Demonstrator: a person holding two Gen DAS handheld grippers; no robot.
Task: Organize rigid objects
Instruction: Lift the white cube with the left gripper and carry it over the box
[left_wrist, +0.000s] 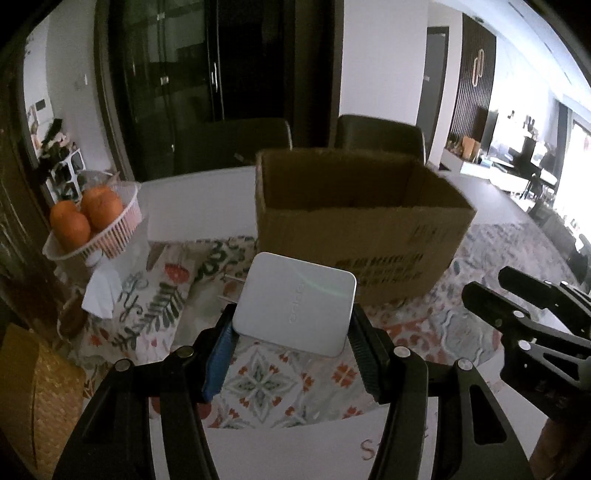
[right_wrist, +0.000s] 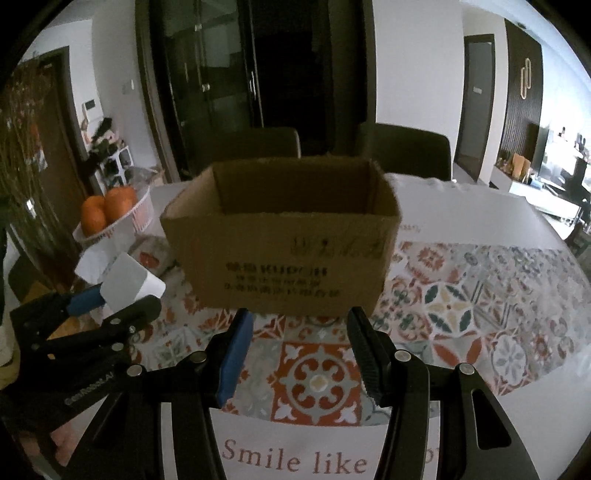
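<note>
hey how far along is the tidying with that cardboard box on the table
Little looks done: what shows of the inside of the cardboard box looks bare, though its floor is hidden. In hand: the left gripper holds a flat white device lifted short of the box. The right gripper holds nothing. Left: dropping the device in.

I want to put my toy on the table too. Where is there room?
Free: the patterned cloth right of the cardboard box, and the strip in front of the box. Crowded: the left side, with the orange basket, a tissue and the left gripper holding a white box.
</note>
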